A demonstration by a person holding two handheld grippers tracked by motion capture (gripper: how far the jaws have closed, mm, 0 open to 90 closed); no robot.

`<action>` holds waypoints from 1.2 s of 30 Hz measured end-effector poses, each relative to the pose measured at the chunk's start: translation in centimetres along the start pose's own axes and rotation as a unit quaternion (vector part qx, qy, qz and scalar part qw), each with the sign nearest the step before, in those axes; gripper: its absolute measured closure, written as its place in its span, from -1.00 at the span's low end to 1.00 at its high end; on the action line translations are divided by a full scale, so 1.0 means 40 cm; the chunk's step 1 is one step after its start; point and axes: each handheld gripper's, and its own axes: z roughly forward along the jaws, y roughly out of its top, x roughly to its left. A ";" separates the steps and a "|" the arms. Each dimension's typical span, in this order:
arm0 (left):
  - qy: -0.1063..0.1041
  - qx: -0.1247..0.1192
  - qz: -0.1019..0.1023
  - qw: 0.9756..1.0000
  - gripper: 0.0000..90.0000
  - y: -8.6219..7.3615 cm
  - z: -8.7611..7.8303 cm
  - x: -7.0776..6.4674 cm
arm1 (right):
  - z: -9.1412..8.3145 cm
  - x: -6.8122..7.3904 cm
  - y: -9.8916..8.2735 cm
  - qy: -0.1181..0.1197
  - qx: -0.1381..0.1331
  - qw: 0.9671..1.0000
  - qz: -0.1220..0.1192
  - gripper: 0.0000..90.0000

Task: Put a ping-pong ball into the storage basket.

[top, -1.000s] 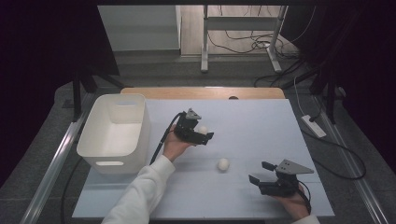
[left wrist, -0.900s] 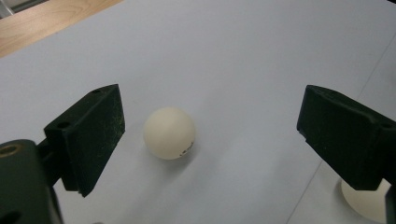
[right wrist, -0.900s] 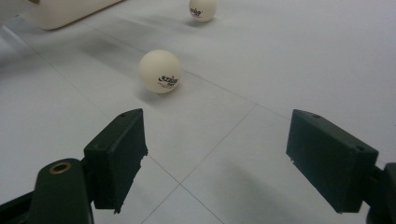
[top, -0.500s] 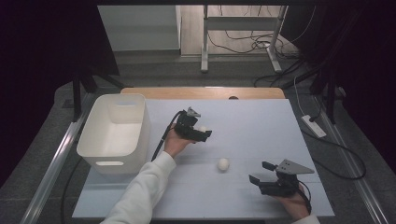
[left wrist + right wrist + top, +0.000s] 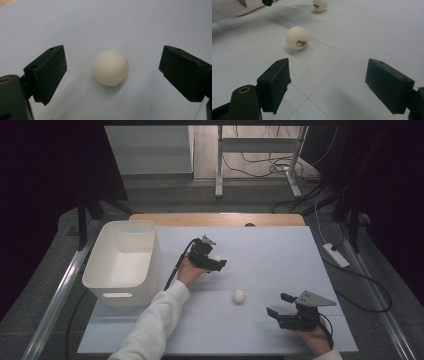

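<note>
Two balls lie on the tabletop (image 5: 270, 250): the far ball (image 5: 110, 67) sits between the wide-open left gripper (image 5: 214, 262), ready for closing and a carry to the bin (image 5: 125, 260), while the near ball (image 5: 239, 295) waits ahead of the wide-open right gripper (image 5: 279, 305).

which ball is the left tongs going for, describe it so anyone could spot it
Start at the white bin on the table's left, then move right to the left tongs. The ball sits on the table between their open jaws, untouched. The other ball lies alone, nearer the person, toward the right tongs.
</note>
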 end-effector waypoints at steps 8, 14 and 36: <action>0.001 0.010 -0.005 1.000 -0.75 -0.003 0.019 0.006 | 0.000 0.000 0.000 0.000 0.000 1.000 0.000 -0.56; -0.001 0.017 -0.008 1.000 -0.71 -0.008 0.028 0.013 | 0.000 -0.001 -0.001 0.000 0.000 1.000 0.000 -0.56; -0.014 0.026 -0.009 1.000 -0.13 -0.014 0.042 0.013 | 0.000 0.000 -0.001 0.000 0.001 1.000 0.000 -0.56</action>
